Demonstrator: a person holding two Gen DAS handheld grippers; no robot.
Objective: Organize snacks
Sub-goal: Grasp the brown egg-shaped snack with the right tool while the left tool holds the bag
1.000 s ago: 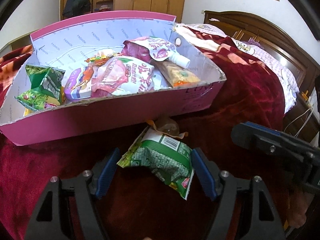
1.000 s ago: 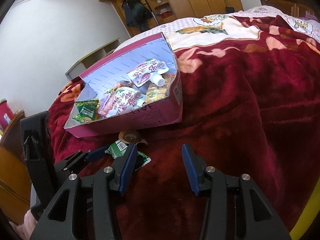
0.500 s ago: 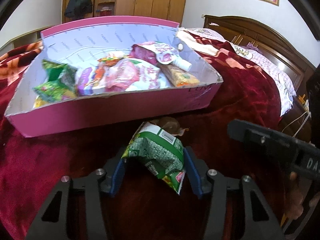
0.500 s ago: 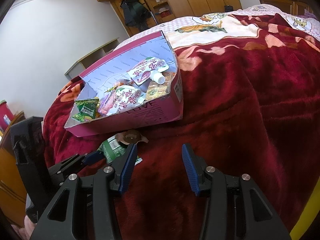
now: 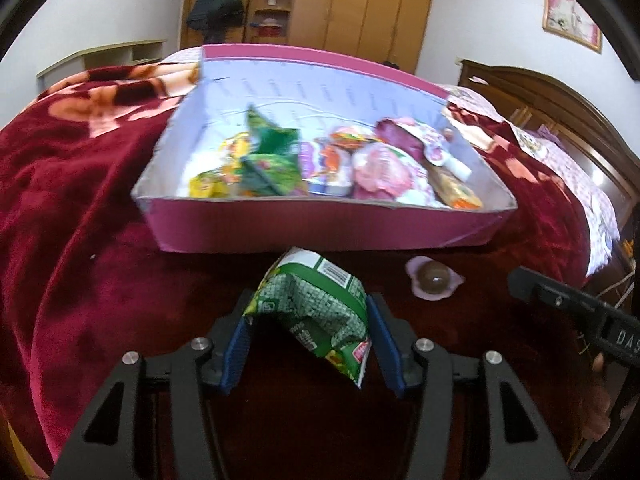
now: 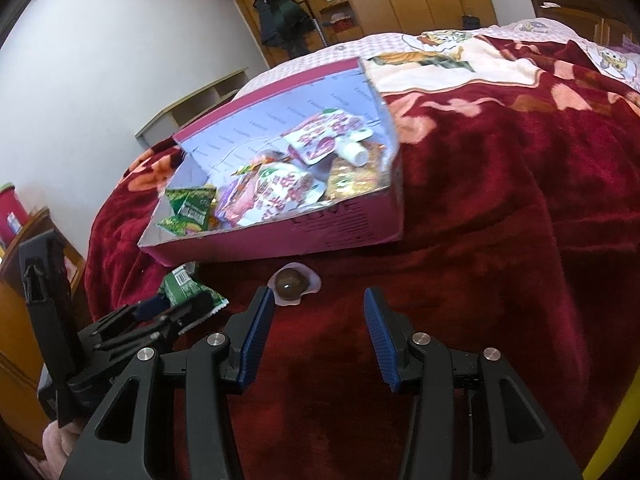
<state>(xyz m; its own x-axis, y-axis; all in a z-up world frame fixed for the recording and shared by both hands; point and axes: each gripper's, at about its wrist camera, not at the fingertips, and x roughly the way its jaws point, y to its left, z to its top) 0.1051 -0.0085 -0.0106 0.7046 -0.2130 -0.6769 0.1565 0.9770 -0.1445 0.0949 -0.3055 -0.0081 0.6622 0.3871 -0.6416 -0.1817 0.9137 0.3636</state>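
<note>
With most snacks already piled in the pink box point(image 5: 320, 228), your left gripper point(image 5: 308, 340) is clamped on the green snack packet point(image 5: 316, 304) just before it, your right gripper point(image 6: 318, 336) gapes empty, and the round brown sweet point(image 6: 292, 282) lies on the red blanket point(image 6: 500, 260).

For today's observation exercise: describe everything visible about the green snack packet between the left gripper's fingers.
The green snack packet is a crinkled foil-like pouch with a checkered green print, a white barcode panel and a red-yellow corner. It is pinched and buckled between the left gripper's blue pads, just in front of the pink box, above the red blanket.
</note>
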